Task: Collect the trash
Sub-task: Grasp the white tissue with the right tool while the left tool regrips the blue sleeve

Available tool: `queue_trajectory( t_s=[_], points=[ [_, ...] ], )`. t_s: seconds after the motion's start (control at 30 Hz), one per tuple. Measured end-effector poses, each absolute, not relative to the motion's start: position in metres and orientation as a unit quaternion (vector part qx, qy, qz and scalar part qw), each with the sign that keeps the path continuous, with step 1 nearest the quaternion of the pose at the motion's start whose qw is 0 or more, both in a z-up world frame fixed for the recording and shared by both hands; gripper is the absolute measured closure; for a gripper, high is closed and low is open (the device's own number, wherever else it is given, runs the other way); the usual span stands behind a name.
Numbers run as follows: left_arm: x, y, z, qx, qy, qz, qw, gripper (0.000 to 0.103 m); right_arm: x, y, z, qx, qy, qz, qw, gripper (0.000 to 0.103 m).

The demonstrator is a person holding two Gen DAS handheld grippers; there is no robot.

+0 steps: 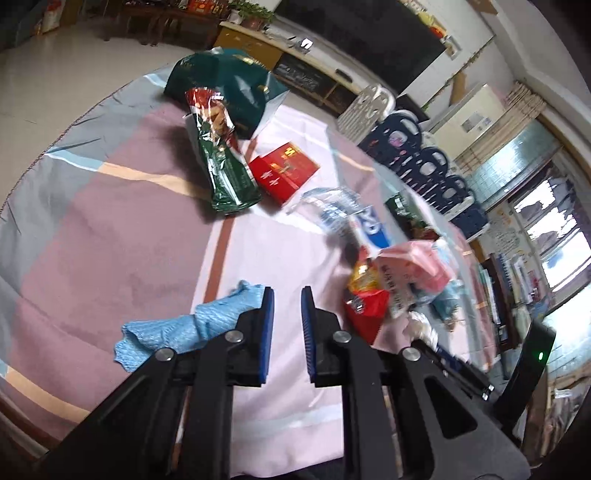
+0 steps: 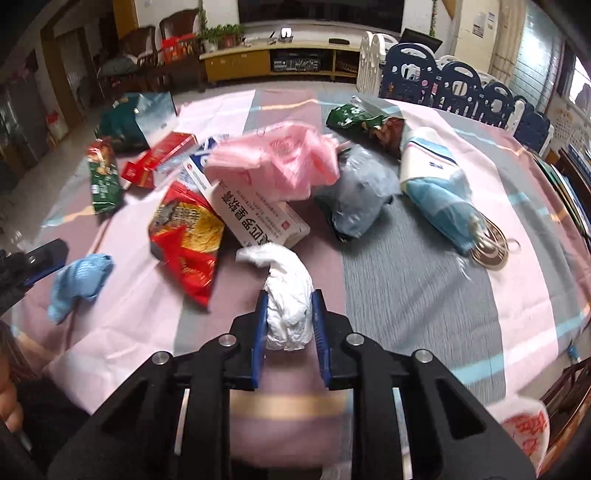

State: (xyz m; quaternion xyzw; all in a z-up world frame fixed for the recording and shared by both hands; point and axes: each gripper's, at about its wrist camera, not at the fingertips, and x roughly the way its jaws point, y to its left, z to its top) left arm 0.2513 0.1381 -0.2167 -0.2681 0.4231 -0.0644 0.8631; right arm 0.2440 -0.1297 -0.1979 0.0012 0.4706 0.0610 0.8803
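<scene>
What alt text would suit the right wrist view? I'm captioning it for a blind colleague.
The right claw grips a crumpled white bag over a striped cloth. Beyond lie a red chip bag, a white box, a pink bag, a grey bag and a blue wipe.

I see the surface [image 2: 417,295] spread with a cloth of pink, grey and pale blue blocks crossed by thin stripes. Beyond its far edge stands a row of navy and white playpen panels [image 2: 461,85]. Further back, a long yellow cabinet [image 2: 236,64] runs along the wall, with potted plants [image 2: 221,35] at its left end and dark wooden chairs [image 2: 177,26] beside them.
</scene>
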Motion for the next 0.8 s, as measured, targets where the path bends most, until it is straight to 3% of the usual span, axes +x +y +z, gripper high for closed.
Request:
queue_trajectory(
  t_s=[0.37,0.43,0.57,0.6,0.63,0.73,0.8],
  points=[
    [0.231,0.106,-0.199,-0.197,0.393,-0.116,0.891,0.087,0.193,-0.142,-0.189,0.033,0.467,0.058,0.882,0.079],
    [0.232,0.119,-0.199,-0.214,0.389,-0.095,0.891,0.073,0.191,-0.146,-0.189,0.043,0.47,0.056,0.88,0.079],
    [0.238,0.169,-0.21,-0.313,0.376,-0.026,0.872,0.066,0.183,-0.151,-0.189,0.054,0.47,0.056,0.879,0.079],
    [0.239,0.181,-0.214,-0.332,0.375,0.002,0.866,0.059,0.182,-0.152,-0.189,0.058,0.471,0.057,0.878,0.079],
    [0.239,0.187,-0.216,-0.337,0.374,0.026,0.863,0.05,0.181,-0.153,-0.19,0.062,0.473,0.056,0.877,0.079],
    [0.249,0.191,-0.223,-0.319,0.391,0.085,0.859,0.04,0.18,-0.154,-0.195,0.07,0.477,0.057,0.874,0.079],
    [0.254,0.182,-0.227,-0.298,0.414,0.083,0.856,0.039,0.181,-0.152,-0.197,0.072,0.481,0.058,0.872,0.079]
  ],
)
